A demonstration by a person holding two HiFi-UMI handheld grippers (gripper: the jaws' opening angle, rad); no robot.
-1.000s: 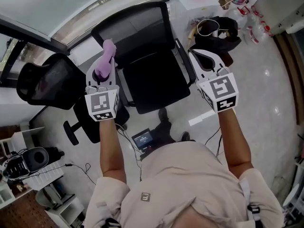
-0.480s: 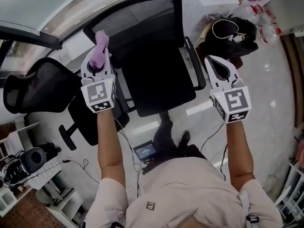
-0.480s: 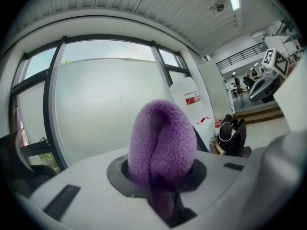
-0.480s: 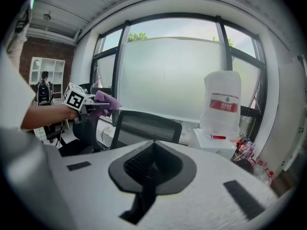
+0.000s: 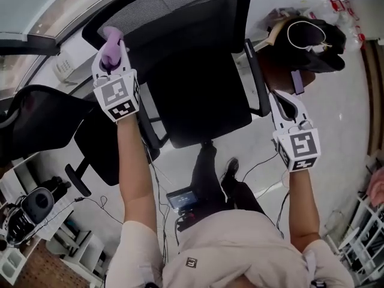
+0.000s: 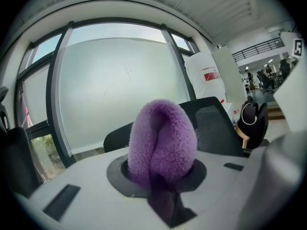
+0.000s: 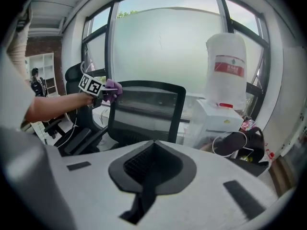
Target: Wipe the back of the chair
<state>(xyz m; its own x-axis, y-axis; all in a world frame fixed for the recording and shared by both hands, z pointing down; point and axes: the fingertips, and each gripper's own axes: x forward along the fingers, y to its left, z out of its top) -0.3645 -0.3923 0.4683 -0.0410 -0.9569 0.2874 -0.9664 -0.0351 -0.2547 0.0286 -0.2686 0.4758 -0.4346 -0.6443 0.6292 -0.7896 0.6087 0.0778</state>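
Looking down in the head view, you hold the left gripper [image 5: 110,57] beside the upper left corner of the chair back [image 5: 186,23], cloth [image 5: 111,39] leading, placed to start wiping. The right gripper [image 5: 288,110] hangs by the armrest [image 5: 257,77], out of the way. Left gripper view: jaws clamp the cloth, with the chair back just beyond. Right gripper view: jaws closed on nothing.

A black, white-rimmed fabric bag [image 5: 312,38] slumps well to the right of a small black screened device [image 5: 180,198] on the pale floor [image 5: 336,119], while a white red-labelled drum [image 7: 229,71] stands near the frosted window [image 7: 163,47].
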